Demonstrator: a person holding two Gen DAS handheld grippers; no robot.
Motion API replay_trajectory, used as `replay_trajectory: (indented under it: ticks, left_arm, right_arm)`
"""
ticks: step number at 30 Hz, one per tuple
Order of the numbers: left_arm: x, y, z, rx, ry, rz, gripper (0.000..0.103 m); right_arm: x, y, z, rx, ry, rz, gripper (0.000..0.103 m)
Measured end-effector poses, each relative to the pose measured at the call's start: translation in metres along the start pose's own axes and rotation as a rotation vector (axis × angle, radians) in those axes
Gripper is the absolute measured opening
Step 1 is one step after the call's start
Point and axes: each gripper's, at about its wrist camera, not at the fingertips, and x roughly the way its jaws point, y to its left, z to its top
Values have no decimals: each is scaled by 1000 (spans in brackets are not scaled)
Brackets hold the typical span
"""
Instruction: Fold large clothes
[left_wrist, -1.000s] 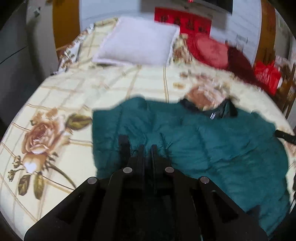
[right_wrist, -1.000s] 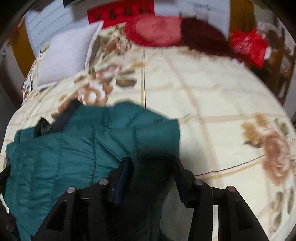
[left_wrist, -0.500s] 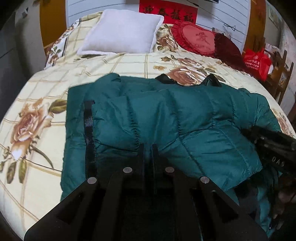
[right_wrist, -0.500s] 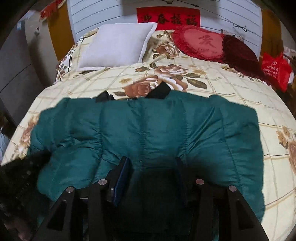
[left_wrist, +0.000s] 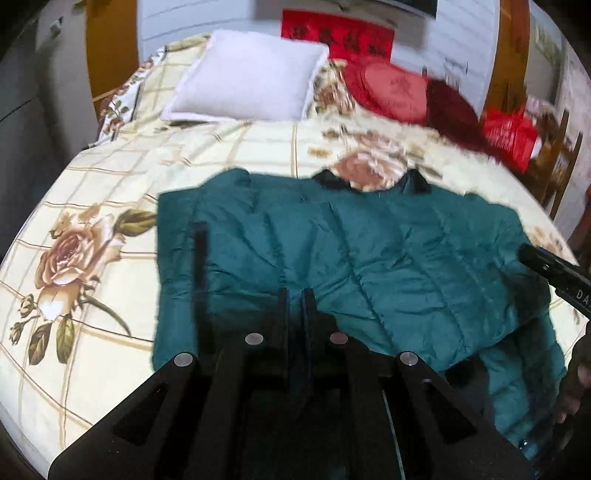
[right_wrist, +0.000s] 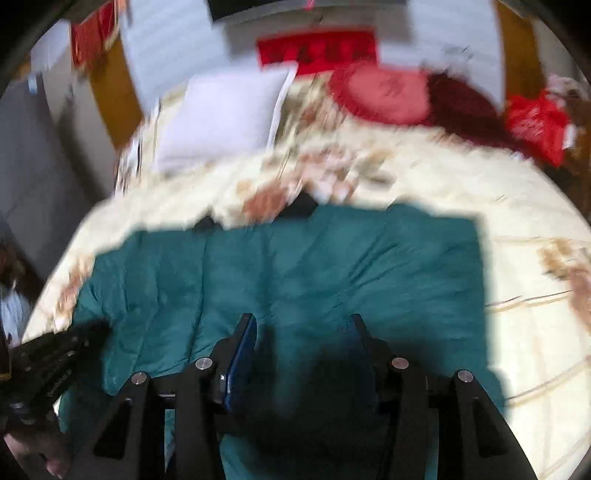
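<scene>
A dark green quilted jacket lies spread across the floral bedspread, collar toward the pillows. It also fills the middle of the blurred right wrist view. My left gripper is shut, its fingers close together over the jacket's near hem; whether fabric sits between them is hidden. My right gripper is open, fingers wide apart over the jacket's near edge. The right gripper's body shows at the right edge of the left wrist view. The left gripper's body shows at the lower left of the right wrist view.
A white pillow and red cushions lie at the head of the bed. A red bag and wooden chair stand at the right. A grey cabinet stands on the left.
Both grippers pulled back and rose; the jacket looks smaller and farther in both views. The right wrist view is now motion-blurred. The right gripper stays open, the left stays shut.
</scene>
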Motion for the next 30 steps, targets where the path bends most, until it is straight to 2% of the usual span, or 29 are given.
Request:
replay_trajectory:
  ticks: [1,3,4,5,6,10,13,14,15,17,20,24,27,30]
  left_arm:
    - [1,0,-1,10,5,10,5]
    - [17,2,-7,31,81,22,6]
    - [21,2,-9,33,103,16,6]
    - [17,2,-9,38,92,23,6]
    - [11,1,-8,43,87,32,5]
    - [-19,8,-10,45,77,23,5]
    - [-57,25,-23,65,59,27,5]
    - [-66,30,-29,65,62,25,5]
    - [-79,38,-38,67,61,18,5]
    - [-101,52,-54,72,60,24,5]
    - [-127,68,-80,63,65,26,5]
    - [-142,78,-110,12,55,47,5]
    - [-143,75,-126,-50,69,35,5]
    - [-137,56,-141,-40,87,36,5]
  right_arm:
    - [-8,-7,-1,2,-21,-30,49]
    - [-7,-26,-6,17,19,-88,50]
    - [3,-37,-11,33,79,-84,50]
    - [13,-46,-17,50,145,-59,50]
    - [13,-50,-19,55,151,-39,50]
    - [-28,-51,-11,62,67,-6,50]
    - [-67,-51,-13,51,34,6,52]
    - [-84,-51,-18,34,31,3,58]
    - [-95,-50,-23,20,33,-3,71]
    - [-129,-53,-44,-20,38,-28,85]
    - [-167,-63,-79,-45,57,-44,85]
    - [-192,-82,-123,-32,70,-84,85]
    - [-202,-90,-146,17,42,-116,85]
    - [-209,-82,-160,21,-8,-126,85]
